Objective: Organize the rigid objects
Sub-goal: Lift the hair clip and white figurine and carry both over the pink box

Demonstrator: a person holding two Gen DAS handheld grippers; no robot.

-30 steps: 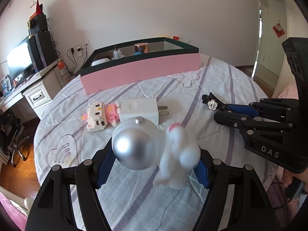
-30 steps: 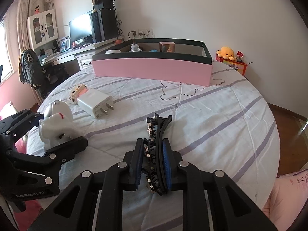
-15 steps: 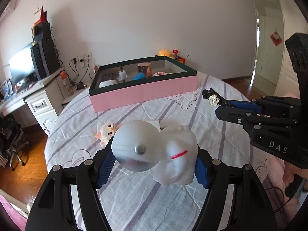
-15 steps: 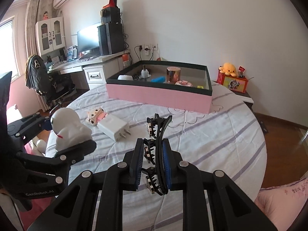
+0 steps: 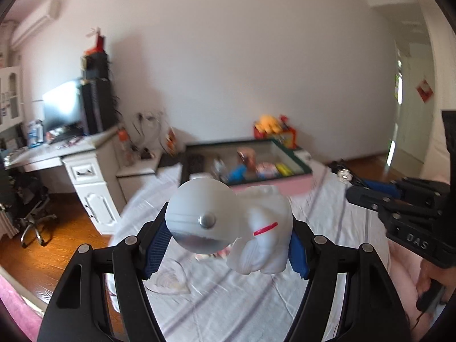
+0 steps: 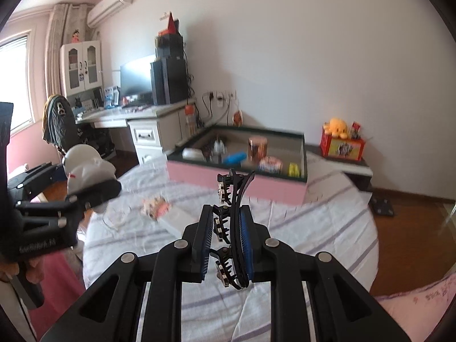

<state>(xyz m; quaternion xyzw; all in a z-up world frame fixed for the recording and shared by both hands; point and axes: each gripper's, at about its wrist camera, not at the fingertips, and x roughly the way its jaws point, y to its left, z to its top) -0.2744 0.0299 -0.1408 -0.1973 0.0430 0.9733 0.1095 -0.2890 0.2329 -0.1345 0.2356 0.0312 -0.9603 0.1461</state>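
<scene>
A white astronaut figure (image 5: 245, 228) with a silver visor hangs above the bed, clamped between the blue pads of my left gripper (image 5: 228, 242), which is shut on it. The figure (image 6: 85, 165) and the left gripper also show at the left of the right wrist view. My right gripper (image 6: 226, 236) is shut on a black hair clip (image 6: 232, 199) with small pearl studs, held off the bedspread; the clip's tip (image 5: 343, 173) shows in the left wrist view. Beyond both stands the pink box (image 6: 302, 154) with a dark green rim, with several items inside.
A small pink-and-white block figure (image 6: 155, 206) and a white charger (image 6: 178, 219) lie on the striped bedspread (image 6: 313, 222). A white desk (image 6: 148, 135) with a monitor stands at the left, and a low side table (image 6: 342, 164) with a yellow plush on a red box at the right.
Both grippers have risen with their loads. The bed and the pink box sit lower and farther off in both views, and the box's inside now shows.
</scene>
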